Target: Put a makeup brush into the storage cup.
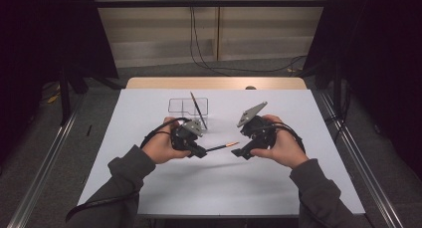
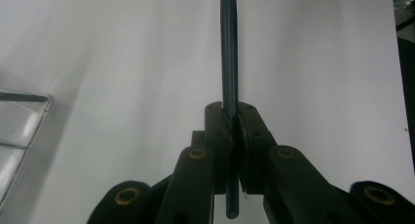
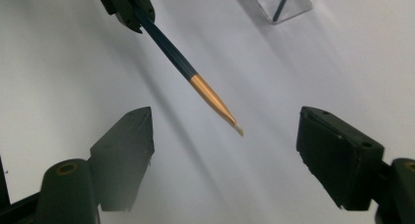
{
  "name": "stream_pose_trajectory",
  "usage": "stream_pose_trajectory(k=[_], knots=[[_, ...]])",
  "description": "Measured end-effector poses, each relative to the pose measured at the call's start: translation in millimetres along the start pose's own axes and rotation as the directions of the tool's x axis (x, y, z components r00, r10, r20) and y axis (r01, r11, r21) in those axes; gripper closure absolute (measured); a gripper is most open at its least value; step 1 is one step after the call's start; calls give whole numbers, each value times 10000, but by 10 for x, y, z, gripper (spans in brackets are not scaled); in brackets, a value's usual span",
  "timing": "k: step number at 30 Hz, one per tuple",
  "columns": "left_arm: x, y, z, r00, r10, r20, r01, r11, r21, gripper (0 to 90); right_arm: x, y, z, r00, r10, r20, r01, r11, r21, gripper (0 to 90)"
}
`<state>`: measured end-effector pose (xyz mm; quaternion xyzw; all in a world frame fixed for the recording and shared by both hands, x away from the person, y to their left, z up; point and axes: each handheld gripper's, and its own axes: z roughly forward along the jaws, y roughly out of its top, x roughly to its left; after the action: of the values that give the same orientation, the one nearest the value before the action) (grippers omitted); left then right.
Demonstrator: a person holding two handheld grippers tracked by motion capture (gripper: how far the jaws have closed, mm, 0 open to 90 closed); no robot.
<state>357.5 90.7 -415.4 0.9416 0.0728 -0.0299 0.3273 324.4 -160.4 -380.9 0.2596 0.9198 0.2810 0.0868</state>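
Observation:
A thin pen [image 1: 221, 147] with a dark shaft and a copper-coloured tip is held level above the white table. My left gripper [image 1: 199, 151] is shut on its shaft; in the left gripper view the pen [image 2: 229, 48] runs straight out from between the closed jaws [image 2: 234, 111]. My right gripper [image 1: 239, 152] faces it from the right and stands open. In the right gripper view the pen's tip [image 3: 205, 89] points into the gap of my right gripper [image 3: 225, 136] without touching either pad, and the left gripper [image 3: 129, 9] holds the shaft at the top left.
A clear plastic holder [image 1: 181, 106] stands at the back of the white sheet [image 1: 219, 188], with a second dark pen [image 1: 198, 108] leaning in it. Its corner shows in the left gripper view [image 2: 19, 121]. A wooden table edge [image 1: 214, 82] lies behind.

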Motion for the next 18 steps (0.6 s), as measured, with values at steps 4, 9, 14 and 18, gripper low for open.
stream_pose_trajectory(k=[4,9,14,18], knots=[[21,-23,-33,9996,-256,-115,255,9996,-137,852,-18,-31,-20,9997,250,49,-250,9996,-90,194],[45,-66,-36,9975,-701,-67,696,9958,-596,852,-36,-58,-31,9994,308,155,-301,9987,-411,180],[56,-79,-38,9952,-962,-193,942,9920,-841,852,-40,-62,-43,9989,440,189,-429,9974,-572,177],[62,-88,-45,9920,-1217,-346,1173,9871,-1090,852,-44,-68,-55,9980,608,160,-598,9964,-602,176]])
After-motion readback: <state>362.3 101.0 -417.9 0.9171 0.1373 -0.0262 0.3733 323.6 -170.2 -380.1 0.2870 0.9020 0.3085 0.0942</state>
